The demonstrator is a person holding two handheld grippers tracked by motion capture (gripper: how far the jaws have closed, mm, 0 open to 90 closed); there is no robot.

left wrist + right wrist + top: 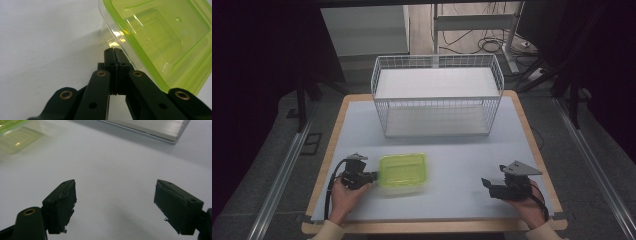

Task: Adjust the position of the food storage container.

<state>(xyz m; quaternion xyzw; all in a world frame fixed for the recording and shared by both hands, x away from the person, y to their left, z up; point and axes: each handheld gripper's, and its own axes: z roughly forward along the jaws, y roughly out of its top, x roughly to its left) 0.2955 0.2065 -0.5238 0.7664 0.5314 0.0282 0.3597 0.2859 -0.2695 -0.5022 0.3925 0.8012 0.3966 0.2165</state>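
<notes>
container lid (403, 169): translucent lime green
container base (110, 35): clear
basket (437, 62): white wire grid
table top (462, 160): pale grey, light wood edge
left gripper (375, 175), right gripper (485, 183): black

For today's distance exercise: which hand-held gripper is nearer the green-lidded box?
Left. The left hand-held gripper meets the box at its edge; the right hand-held gripper sits apart, to its right.

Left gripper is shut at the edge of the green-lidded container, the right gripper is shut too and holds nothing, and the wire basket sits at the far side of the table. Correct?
Not quite. The right gripper is open: the right gripper view shows its jaws wide apart with bare table between them. The rest stands: the left gripper is shut at the edge of the green-lidded container, and the wire basket sits at the far side.
</notes>
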